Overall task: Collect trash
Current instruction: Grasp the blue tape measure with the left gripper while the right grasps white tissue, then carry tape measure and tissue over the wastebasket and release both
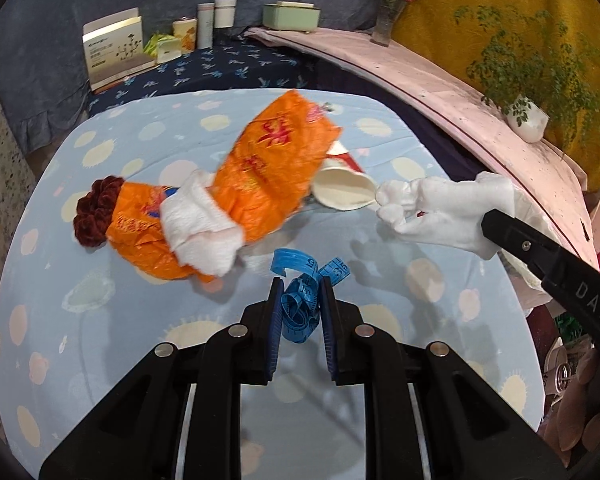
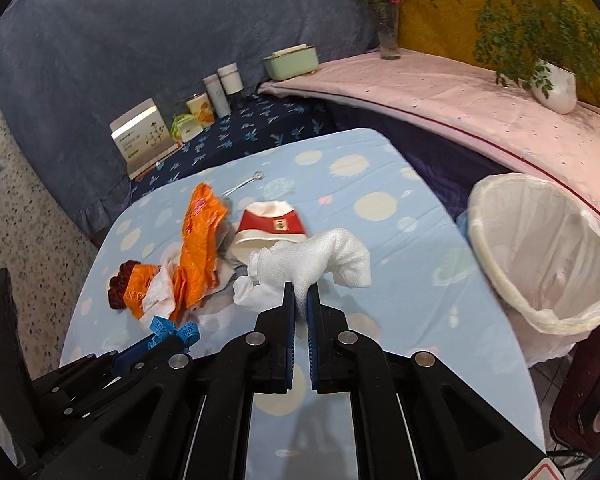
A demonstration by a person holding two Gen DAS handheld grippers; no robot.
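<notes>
Meanwhile right hand-held gripper [image 2: 301, 294] clamps white tissue [image 2: 324, 260], left hand-held gripper [image 1: 300, 292] clamps tape measure [image 1: 302, 300]; bin [image 2: 540, 248] holds only its liner.

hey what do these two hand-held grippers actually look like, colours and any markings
Both are matte black plastic. The left hand-held gripper and the right hand-held gripper each have two flat fingers lined with ribbed blue pads, angular linkage arms and round silver pivot pins. The right one's side bears white letters "DAS". No cables or sleeves show.
</notes>
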